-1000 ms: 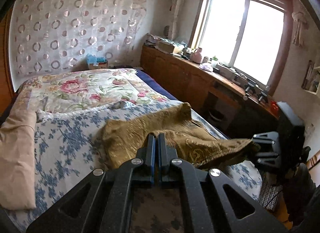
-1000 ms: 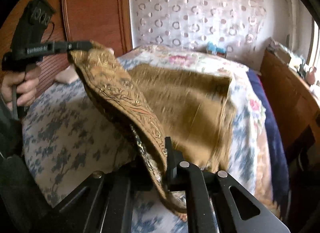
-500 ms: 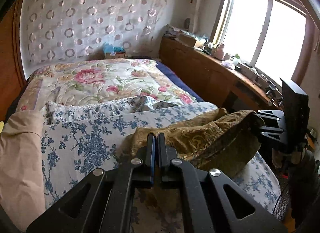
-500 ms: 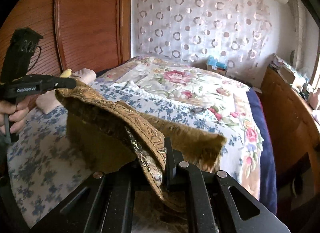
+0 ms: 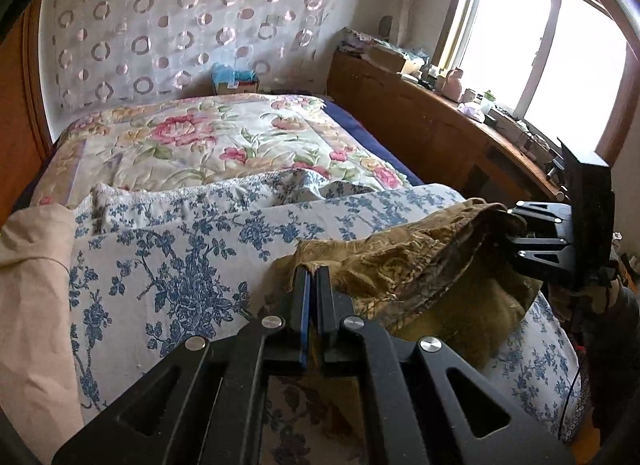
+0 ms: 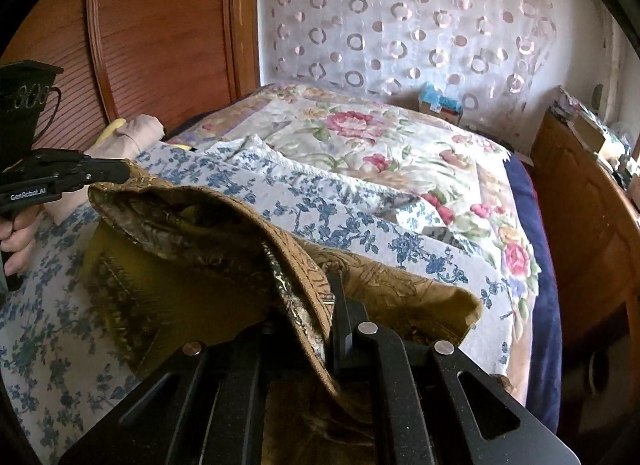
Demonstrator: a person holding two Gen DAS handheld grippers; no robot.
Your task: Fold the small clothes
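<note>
A: Starting at nine o'clock in the right wrist view, what is the left gripper (image 6: 120, 173) doing?

B: It is pinching one corner of the gold brocade garment (image 6: 208, 225), jaws nearly together on the cloth, with a hand (image 6: 14, 233) working its handle.

A: And the garment itself?

B: It is hanging doubled over the blue-flowered sheet (image 5: 168, 261), its lower fold resting on the bed around six o'clock. It looks soft yet fairly thick, so I judge it is sagging between grips rather than holding a crease.

A: Further right?

B: The right gripper (image 6: 320, 305) is straddling the other corner; its jaws have just been opening, cloth lying between them, seemingly touching the right finger (image 6: 340, 297) only.

A: Where to hold?

B: At hemmed corners, probably; the mid-panel would bunch.
</note>
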